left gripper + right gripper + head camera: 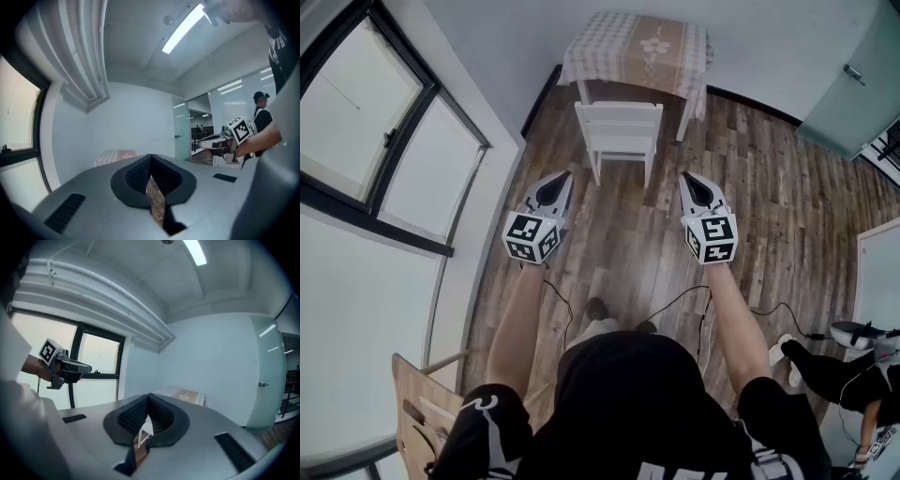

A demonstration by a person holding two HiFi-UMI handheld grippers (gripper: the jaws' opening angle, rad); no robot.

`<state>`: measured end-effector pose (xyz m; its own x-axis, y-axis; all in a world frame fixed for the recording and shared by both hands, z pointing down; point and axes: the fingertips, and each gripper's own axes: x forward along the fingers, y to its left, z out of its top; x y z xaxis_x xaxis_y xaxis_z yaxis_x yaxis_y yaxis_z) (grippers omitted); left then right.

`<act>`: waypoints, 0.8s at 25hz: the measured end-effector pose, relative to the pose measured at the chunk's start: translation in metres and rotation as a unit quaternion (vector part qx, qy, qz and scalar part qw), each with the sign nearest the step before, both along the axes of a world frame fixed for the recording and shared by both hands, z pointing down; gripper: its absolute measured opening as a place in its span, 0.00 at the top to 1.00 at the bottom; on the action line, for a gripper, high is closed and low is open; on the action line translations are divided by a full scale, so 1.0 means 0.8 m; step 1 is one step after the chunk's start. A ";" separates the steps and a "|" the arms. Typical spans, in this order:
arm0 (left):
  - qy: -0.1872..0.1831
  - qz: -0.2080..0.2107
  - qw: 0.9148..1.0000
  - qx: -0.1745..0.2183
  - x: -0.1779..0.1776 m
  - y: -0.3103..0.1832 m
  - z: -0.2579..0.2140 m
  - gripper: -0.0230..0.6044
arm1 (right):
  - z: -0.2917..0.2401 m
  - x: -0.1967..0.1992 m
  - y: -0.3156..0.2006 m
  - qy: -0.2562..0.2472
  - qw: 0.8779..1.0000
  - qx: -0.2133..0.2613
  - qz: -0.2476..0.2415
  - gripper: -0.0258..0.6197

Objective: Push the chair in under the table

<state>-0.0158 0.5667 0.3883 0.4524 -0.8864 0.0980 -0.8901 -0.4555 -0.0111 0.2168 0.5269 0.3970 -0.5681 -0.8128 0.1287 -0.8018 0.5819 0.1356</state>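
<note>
A white wooden chair stands on the plank floor, its seat partly under a small table covered by a checked cloth with a tan runner. The table shows small past the left jaws, and the table also lies beyond the right jaws. My left gripper hovers short of the chair's near left side, jaws shut and empty. My right gripper is held level with it at the chair's right, shut and empty too. A sliver of the white chair shows through the right jaws' gap.
A large window runs along the left wall. A glass door stands at the far right. Another chair's wooden back is behind me at the lower left. A cable trails on the floor, and another person sits at the right.
</note>
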 end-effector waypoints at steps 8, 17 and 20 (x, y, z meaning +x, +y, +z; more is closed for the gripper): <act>0.003 0.000 1.000 -0.015 -0.057 -0.019 0.020 0.92 | 0.010 -0.069 -0.014 0.014 1.000 -0.002 -0.002 0.94; 0.014 0.004 1.000 -0.027 -0.126 -0.043 0.041 0.92 | 0.030 -0.119 -0.033 0.013 1.000 -0.018 0.018 0.94; 0.015 0.011 0.999 -0.034 -0.139 -0.047 0.052 0.92 | 0.038 -0.129 -0.034 0.019 0.999 -0.023 0.026 0.94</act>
<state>-0.1269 0.5294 0.4301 0.4758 -0.8679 0.1427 -0.8791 -0.4742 0.0476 0.1138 0.4995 0.4270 -0.5187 -0.8340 0.1881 -0.8261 0.5456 0.1407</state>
